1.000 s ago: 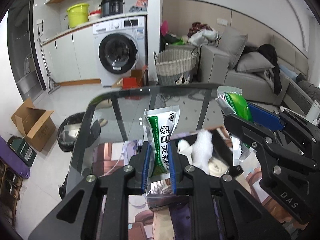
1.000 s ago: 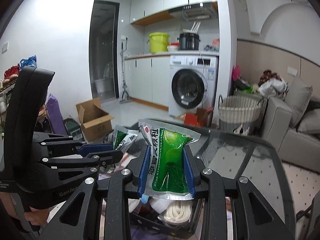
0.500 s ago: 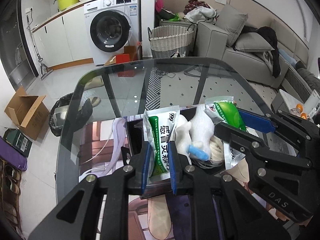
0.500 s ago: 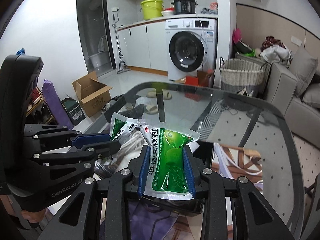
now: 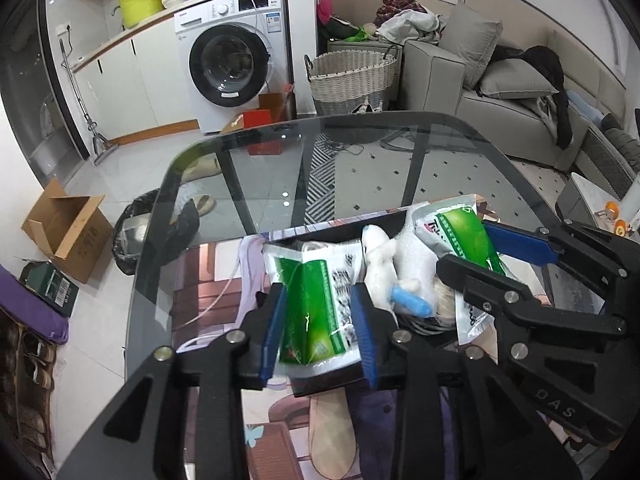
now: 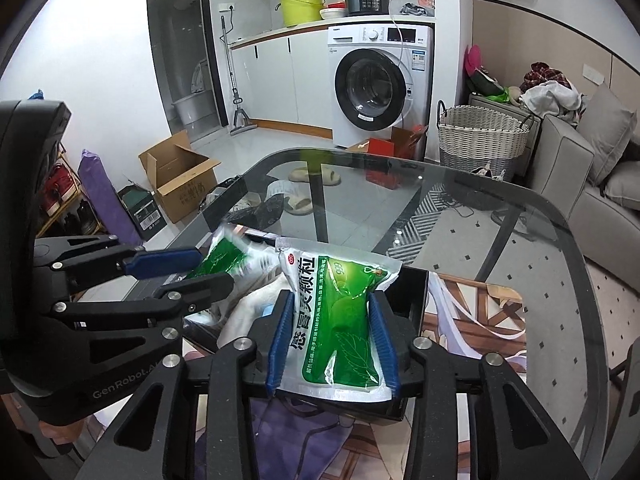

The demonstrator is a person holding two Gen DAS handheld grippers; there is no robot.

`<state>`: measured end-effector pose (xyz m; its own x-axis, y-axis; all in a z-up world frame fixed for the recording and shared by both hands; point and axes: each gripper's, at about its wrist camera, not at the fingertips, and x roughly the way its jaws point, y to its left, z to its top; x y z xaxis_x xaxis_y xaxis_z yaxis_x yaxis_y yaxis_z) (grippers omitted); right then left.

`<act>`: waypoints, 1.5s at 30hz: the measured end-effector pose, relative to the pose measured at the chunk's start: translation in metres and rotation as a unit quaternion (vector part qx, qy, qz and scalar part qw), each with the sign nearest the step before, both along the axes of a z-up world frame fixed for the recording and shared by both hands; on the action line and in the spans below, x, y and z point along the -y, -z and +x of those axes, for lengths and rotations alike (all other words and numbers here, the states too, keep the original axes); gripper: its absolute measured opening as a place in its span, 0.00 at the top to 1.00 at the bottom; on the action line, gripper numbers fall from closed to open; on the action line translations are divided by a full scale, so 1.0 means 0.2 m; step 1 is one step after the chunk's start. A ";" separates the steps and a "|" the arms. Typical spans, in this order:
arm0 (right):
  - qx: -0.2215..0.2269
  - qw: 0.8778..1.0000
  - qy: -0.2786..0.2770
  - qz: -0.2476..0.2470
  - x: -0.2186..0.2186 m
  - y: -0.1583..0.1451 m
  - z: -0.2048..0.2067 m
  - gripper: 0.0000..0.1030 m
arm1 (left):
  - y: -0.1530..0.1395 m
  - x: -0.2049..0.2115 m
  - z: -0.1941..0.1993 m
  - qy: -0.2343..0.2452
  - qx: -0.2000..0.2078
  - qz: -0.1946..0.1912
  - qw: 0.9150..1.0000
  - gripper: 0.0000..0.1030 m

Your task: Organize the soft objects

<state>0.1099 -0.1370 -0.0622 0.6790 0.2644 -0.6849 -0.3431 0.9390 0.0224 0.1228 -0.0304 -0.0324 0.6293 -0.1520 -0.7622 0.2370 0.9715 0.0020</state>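
Hovering over the black bin (image 6: 416,288), left gripper (image 5: 318,320) clamping one green sachet (image 5: 316,312), right gripper (image 6: 332,340) clamping another green packet (image 6: 340,320), white plush toy (image 5: 378,268) inside the bin between them

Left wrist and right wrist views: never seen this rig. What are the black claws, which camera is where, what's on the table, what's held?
No robot here: a person holds two hand-held grippers, each with a fisheye camera looking along its blue-padded fingers. In the left wrist view, the left gripper is shut on a green and white pouch; the right gripper enters from the side. In the right wrist view, the right gripper is shut on a second green pouch. Both hang over a black tray on a glass table. The tray holds white soft items and something small and blue.
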 end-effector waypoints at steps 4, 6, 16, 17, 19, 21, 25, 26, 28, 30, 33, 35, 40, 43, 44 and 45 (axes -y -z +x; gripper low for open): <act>-0.004 1.000 0.003 0.004 0.01 0.00 -0.01 0.54 | -0.02 -0.02 0.00 -0.007 0.009 -0.002 1.000 0.55; -0.002 1.000 0.005 0.005 0.01 -0.02 -0.02 0.52 | -0.02 -0.03 0.00 -0.012 0.014 0.003 1.000 0.55; 0.016 1.000 -0.001 0.016 0.05 -0.09 -0.12 0.50 | -0.06 -0.10 -0.08 -0.047 0.040 -0.002 0.998 0.55; 0.019 1.000 -0.002 0.019 0.06 -0.10 -0.14 0.50 | -0.06 -0.10 -0.09 -0.049 0.040 -0.005 0.998 0.55; 0.022 0.999 -0.001 0.024 0.08 -0.11 -0.16 0.43 | -0.05 -0.11 -0.10 -0.050 0.042 -0.016 0.998 0.55; 0.026 0.999 0.002 0.028 0.09 -0.12 -0.19 0.37 | -0.04 -0.13 -0.10 -0.057 0.047 -0.028 0.997 0.55; 0.030 0.999 0.007 0.040 0.12 -0.13 -0.23 0.36 | -0.04 -0.12 -0.14 -0.073 0.085 -0.023 0.993 0.55; 0.033 0.998 0.006 0.043 0.12 -0.14 -0.24 0.35 | -0.04 -0.12 -0.16 -0.083 0.110 -0.011 0.990 0.55; 0.045 0.998 -0.001 0.048 0.13 -0.15 -0.27 0.29 | -0.03 -0.12 -0.20 -0.089 0.137 0.001 0.987 0.52; 0.064 0.997 -0.003 0.047 0.12 -0.16 -0.30 0.21 | -0.02 -0.12 -0.24 -0.074 0.149 -0.004 0.986 0.51; 0.098 0.993 0.003 0.060 0.14 -0.15 -0.37 0.17 | -0.02 -0.14 -0.25 -0.068 0.146 -0.008 0.987 0.45; 0.117 0.991 0.005 0.063 0.15 -0.16 -0.40 0.17 | -0.02 -0.15 -0.27 -0.074 0.148 -0.001 0.986 0.17; 0.178 0.982 0.019 0.056 0.17 -0.16 -0.51 0.12 | -0.06 -0.17 -0.42 -0.071 0.233 0.016 0.970 0.00; 0.195 0.979 0.013 0.060 0.18 -0.12 -0.58 0.12 | -0.06 -0.18 -0.51 -0.085 0.282 0.032 0.955 0.00; 0.206 0.977 0.012 0.057 0.19 -0.11 -0.61 0.11 | -0.05 -0.20 -0.54 -0.081 0.288 0.026 0.954 0.00; 0.215 0.975 0.013 0.054 0.19 -0.10 -0.63 0.09 | -0.04 -0.21 -0.56 -0.076 0.290 0.020 0.954 0.00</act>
